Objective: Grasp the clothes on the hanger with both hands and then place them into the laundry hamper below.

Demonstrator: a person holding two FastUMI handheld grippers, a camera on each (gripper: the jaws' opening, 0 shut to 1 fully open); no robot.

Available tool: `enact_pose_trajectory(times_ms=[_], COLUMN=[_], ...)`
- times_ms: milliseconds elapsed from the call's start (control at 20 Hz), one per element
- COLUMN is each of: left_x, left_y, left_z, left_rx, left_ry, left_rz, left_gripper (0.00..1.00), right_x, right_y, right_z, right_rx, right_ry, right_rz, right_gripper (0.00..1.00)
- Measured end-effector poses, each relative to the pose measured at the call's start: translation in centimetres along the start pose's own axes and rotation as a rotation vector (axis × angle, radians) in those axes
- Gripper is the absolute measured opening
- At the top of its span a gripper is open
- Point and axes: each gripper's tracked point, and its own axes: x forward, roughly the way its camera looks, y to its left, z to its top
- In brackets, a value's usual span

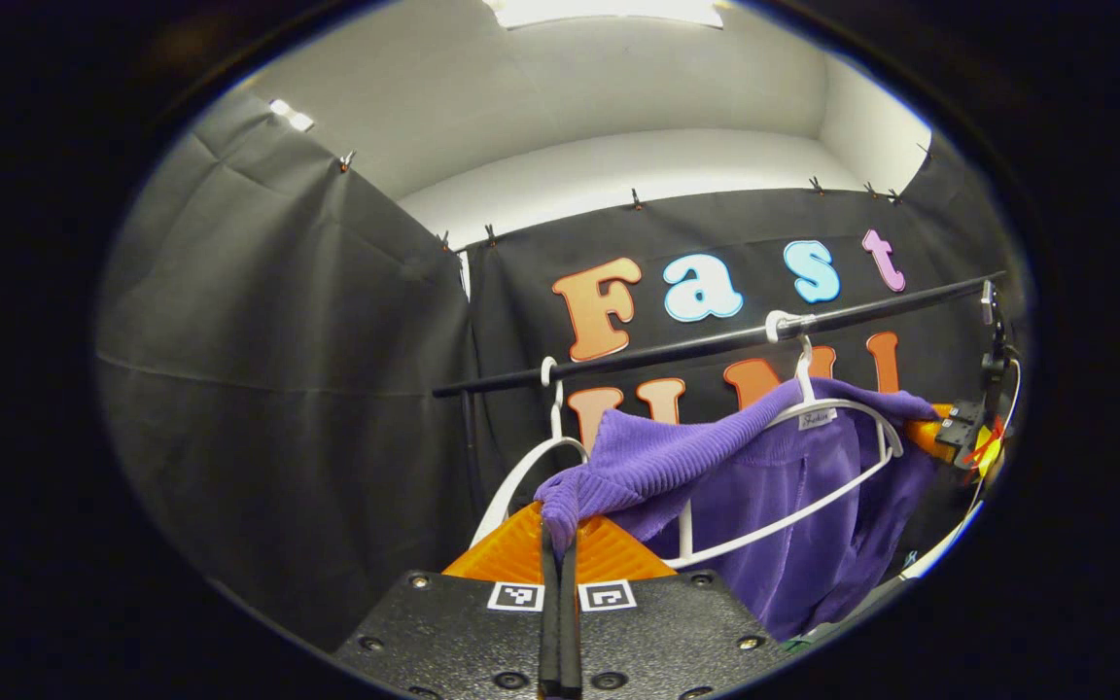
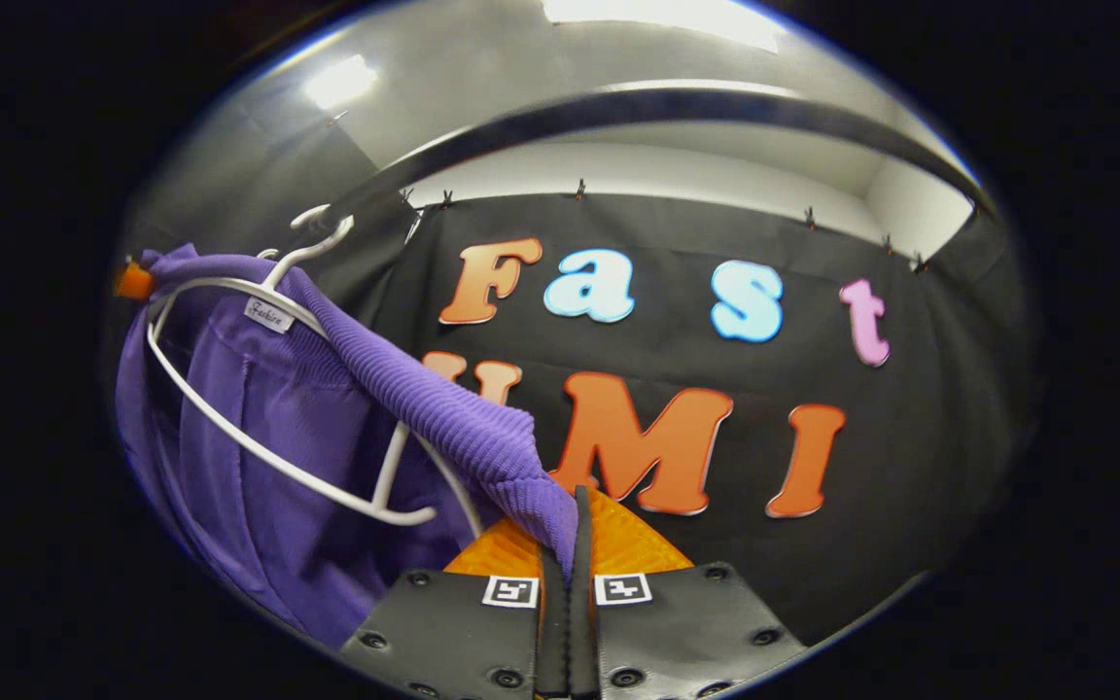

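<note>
Both tongs (image 1: 560,544) (image 2: 565,540) pinch purple garment (image 1: 793,486) corners.

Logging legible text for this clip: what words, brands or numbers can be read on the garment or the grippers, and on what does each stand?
White neck tag on the purple garment: script print, too small to read with confidence.
Square markers on the left gripper: black-and-white code patterns, no words.
Square markers on the right gripper: the same, no words.
No numbers are legible.

Black cloth walls (image 1: 278,389), ceiling light (image 2: 657,17)
</note>
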Motion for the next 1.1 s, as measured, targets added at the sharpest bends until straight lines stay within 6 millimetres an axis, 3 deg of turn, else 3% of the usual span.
enact_pose_trajectory(times_ms=[50,200,400,650,700,900,1100], left_x=[0.3,1.3,1.1,0.2,0.2,-0.3,-1.1], left_y=[0.2,-0.3,-1.1,-1.9,-1.9,-2.2,-2.1], left_z=[0.9,1.4,-2.8,-4.6,-4.8,-5.0,-4.8], left_rx=[0.028,0.002,-0.064,-0.114,-0.125,-0.090,-0.136], left_ry=[-0.023,-0.028,0.048,0.049,0.055,0.045,0.035], left_rz=[0.013,-0.034,-0.083,-0.099,-0.094,-0.075,-0.083], left_gripper=[0.00,0.00,0.00,0.00,0.01,0.00,0.00], right_x=[0.8,1.9,1.7,1.8,1.7,1.6,1.9], right_y=[-0.3,0.3,2.6,3.9,4.1,4.5,4.8], right_z=[0.6,-1.6,-5.2,-5.8,-5.9,-6.6,-6.4], right_rx=[-0.031,0.048,0.195,0.315,0.349,0.270,0.371], right_ry=[-0.038,0.027,0.054,0.063,0.076,0.064,0.052], right_rz=[-0.007,0.051,0.151,0.178,0.179,0.171,0.186], right_gripper=[0.07,0.07,0.07,0.05,0.08,0.08,0.08])
